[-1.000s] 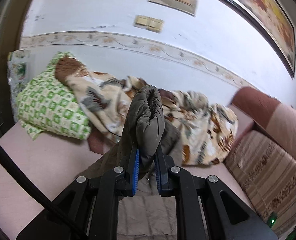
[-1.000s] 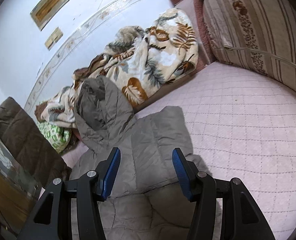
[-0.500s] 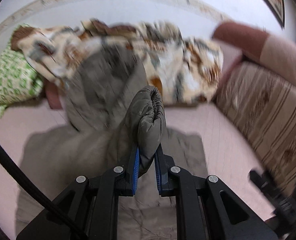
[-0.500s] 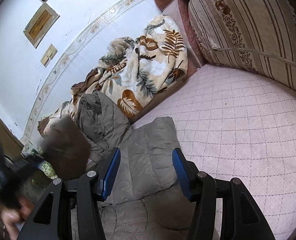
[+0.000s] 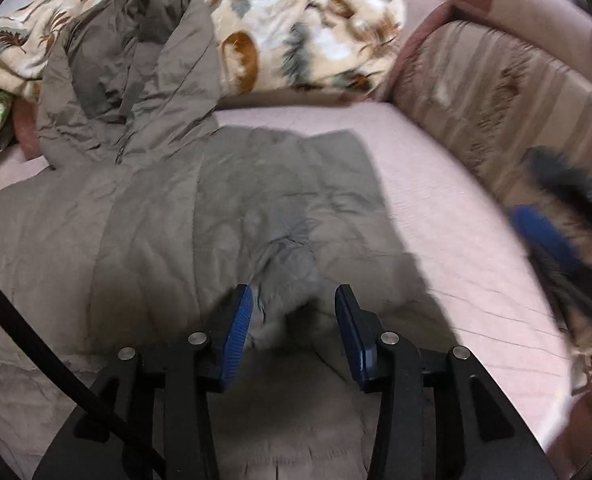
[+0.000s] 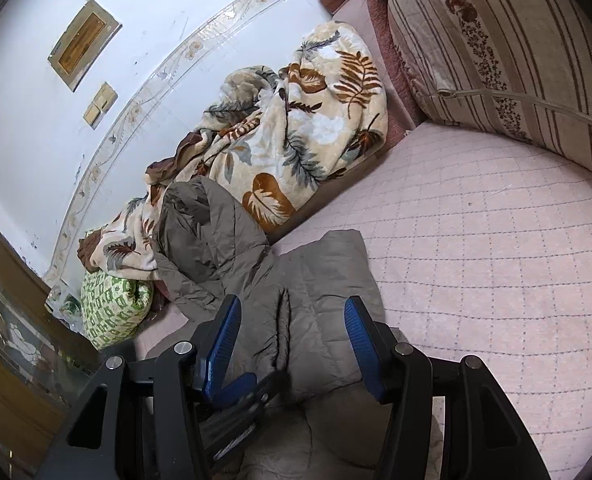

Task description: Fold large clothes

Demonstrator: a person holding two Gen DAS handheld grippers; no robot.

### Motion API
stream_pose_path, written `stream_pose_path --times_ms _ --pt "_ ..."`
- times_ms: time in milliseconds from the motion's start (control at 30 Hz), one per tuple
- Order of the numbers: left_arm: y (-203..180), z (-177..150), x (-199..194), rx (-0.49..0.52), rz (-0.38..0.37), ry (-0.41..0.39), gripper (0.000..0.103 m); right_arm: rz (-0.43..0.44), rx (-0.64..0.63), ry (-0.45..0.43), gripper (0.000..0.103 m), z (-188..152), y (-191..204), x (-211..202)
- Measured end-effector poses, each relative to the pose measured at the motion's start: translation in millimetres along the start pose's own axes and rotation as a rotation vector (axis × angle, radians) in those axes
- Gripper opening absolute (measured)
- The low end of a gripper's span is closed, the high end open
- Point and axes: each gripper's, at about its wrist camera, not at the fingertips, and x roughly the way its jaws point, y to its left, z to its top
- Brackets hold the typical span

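A grey-brown quilted hooded jacket (image 5: 156, 208) lies spread on the pink bed cover (image 5: 436, 184), its hood (image 5: 136, 52) propped against a blanket. My left gripper (image 5: 292, 296) hangs low over the jacket's body with its jaws opening. The sleeve cuff (image 5: 284, 276) lies loose between the blue pads, folded across the jacket. My right gripper (image 6: 292, 340) is open just above the jacket (image 6: 320, 280), holding nothing. The left gripper (image 6: 236, 396) shows blurred under the right one's left finger. At the right edge of the left wrist view the right gripper (image 5: 552, 224) is a blur.
A leaf-print blanket (image 6: 296, 140) is heaped along the wall behind the hood. A green-and-white pillow (image 6: 112, 312) lies at its left end. A striped cushion (image 6: 496, 48) borders the cover's right side. A black cable (image 5: 36, 340) crosses the left wrist view.
My left gripper came down from high up, carrying the sleeve over the jacket's body, and its jaws have parted from the cuff. The right gripper stayed put and open.
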Motion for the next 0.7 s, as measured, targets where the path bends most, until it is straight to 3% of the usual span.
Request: stream_pose_path --times_ms 67,133,233,300,467,633,700 --pt "11 2 -27 0.002 -0.020 -0.053 0.048 0.006 -0.004 0.010 0.058 -1 4 8" --pt "32 5 -58 0.024 0.050 -0.128 0.054 -0.001 -0.035 0.030 0.057 -4 13 21" --pt "75 9 -78 -0.013 0.169 -0.171 0.054 0.003 -0.109 0.079 0.046 -15 32 43" --pt "122 8 -85 -0.103 0.232 -0.166 0.054 -0.003 -0.177 0.118 0.039 -28 49 62" --pt "214 -11 -77 -0.270 0.369 -0.106 0.054 -0.052 -0.267 0.181 0.036 -51 68 100" --pt "241 -31 -52 -0.323 0.378 -0.047 0.055 -0.182 -0.271 0.265 0.036 -60 53 128" --pt "240 -36 -47 -0.328 0.385 -0.053 0.055 -0.184 -0.226 0.314 0.036 -61 40 136"
